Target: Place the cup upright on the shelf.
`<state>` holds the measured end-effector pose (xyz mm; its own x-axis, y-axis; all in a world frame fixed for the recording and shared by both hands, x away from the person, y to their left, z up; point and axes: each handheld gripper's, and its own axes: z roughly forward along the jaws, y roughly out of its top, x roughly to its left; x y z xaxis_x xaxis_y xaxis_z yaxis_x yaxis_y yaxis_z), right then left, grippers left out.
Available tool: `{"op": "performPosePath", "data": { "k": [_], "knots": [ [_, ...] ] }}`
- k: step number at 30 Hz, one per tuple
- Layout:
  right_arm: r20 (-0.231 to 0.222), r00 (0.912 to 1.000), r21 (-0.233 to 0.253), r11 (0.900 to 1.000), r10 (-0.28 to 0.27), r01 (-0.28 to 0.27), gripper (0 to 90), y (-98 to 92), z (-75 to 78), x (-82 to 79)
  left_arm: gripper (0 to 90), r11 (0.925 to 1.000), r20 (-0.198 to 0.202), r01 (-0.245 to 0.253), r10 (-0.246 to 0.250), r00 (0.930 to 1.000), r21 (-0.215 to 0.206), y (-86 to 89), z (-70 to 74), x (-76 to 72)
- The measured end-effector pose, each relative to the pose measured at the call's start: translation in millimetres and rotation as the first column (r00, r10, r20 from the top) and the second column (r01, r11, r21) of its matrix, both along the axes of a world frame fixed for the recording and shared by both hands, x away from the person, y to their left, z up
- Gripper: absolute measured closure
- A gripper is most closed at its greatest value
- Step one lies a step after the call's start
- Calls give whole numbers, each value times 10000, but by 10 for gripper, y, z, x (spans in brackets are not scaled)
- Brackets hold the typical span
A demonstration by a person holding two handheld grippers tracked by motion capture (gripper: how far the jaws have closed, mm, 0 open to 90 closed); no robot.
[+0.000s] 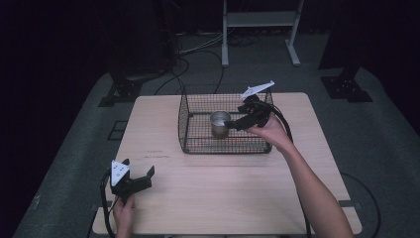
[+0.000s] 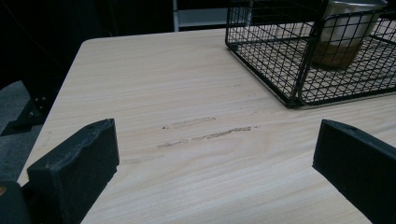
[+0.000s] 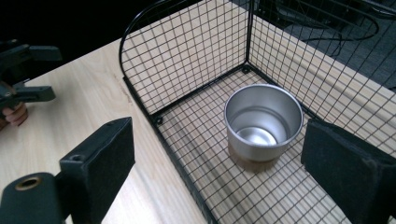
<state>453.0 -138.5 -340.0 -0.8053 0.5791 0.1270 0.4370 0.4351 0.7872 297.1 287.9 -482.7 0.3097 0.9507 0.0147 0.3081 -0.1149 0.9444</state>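
Observation:
A small metal cup (image 1: 219, 122) stands upright and empty inside a black wire basket (image 1: 198, 144) at the middle of the table. My right gripper (image 1: 232, 125) reaches over the basket's right side, open, its jaws spread wide with the cup (image 3: 261, 122) just beyond them and nothing held. My left gripper (image 1: 137, 171) rests low near the table's front left corner, open and empty; in its own view the basket (image 2: 289, 95) and the cup (image 2: 343, 32) lie off to the upper right.
The light wooden table (image 1: 223, 188) has faint scuff marks (image 2: 205, 130) ahead of my left gripper. Cables and a metal frame's legs (image 1: 257, 34) lie on the dark floor behind the table.

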Motion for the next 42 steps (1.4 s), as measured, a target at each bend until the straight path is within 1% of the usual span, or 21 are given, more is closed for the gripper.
{"op": "performPosePath", "data": {
  "k": [4,7,8,9,10,13,16,17,18,19,22,23,24,32,35,39,42],
  "knots": [
    [-14,10000,-1,10000,24,-24,93,-76,-19,-84,0,10000,-10,8,-8,10000,16,1,0,0],
    [4,10000,116,9999,62,-62,94,-138,-30,-149,0,10000,-13,6,-6,10000,16,0,0,-1],
    [4,10000,116,9999,62,-62,94,-138,-30,-149,0,10000,-13,6,-6,10000,16,0,0,-1],
    [23,10000,143,9999,84,-85,94,-180,-31,-193,0,10000,-10,13,-13,10000,54,2,1,0],
    [23,10000,143,9999,84,-85,94,-180,-31,-193,0,10000,-10,13,-13,10000,54,2,1,0],
    [40,10000,250,9997,39,-40,95,-249,-25,-259,0,10000,-4,23,-23,10000,89,2,1,-1],
    [38,10000,380,9993,26,-27,95,-288,-28,-291,0,10000,-9,22,-22,10000,49,1,1,-1],
    [70,10000,417,9991,53,-56,96,-322,-35,-327,0,10000,11,11,-11,10000,32,-1,0,0],
    [70,10000,417,9991,53,-56,96,-322,-35,-327,0,10000,11,11,-11,10000,32,-1,0,0],
    [58,9999,420,9991,97,-100,96,-351,-41,-368,0,10000,16,16,-16,10000,52,-2,0,1],
    [85,9999,450,9989,128,-131,96,-370,-49,-401,0,10000,8,14,-14,10000,31,-5,-1,0],
    [123,9998,462,9988,159,-164,97,-393,-57,-456,0,10000,7,14,-14,10000,27,-2,-1,0],
    [123,9998,462,9988,159,-164,97,-393,-57,-456,0,10000,7,14,-14,10000,27,-2,-1,0],
    [71,9998,557,9983,171,-175,97,-497,-137,-622,0,9999,-19,28,-28,10000,97,-2,0,0],
    [64,9998,556,9983,173,-177,97,-530,-162,-666,0,10000,-3,14,-14,10000,73,-8,-1,-1],
    [41,9998,678,9975,172,-175,97,-589,-195,-715,0,10000,-5,15,-15,10000,73,-7,-1,-1],
    [42,9999,658,9978,120,-122,97,-633,-223,-750,0,10000,-8,13,-13,10000,78,-7,-1,-1]
  ]
}}
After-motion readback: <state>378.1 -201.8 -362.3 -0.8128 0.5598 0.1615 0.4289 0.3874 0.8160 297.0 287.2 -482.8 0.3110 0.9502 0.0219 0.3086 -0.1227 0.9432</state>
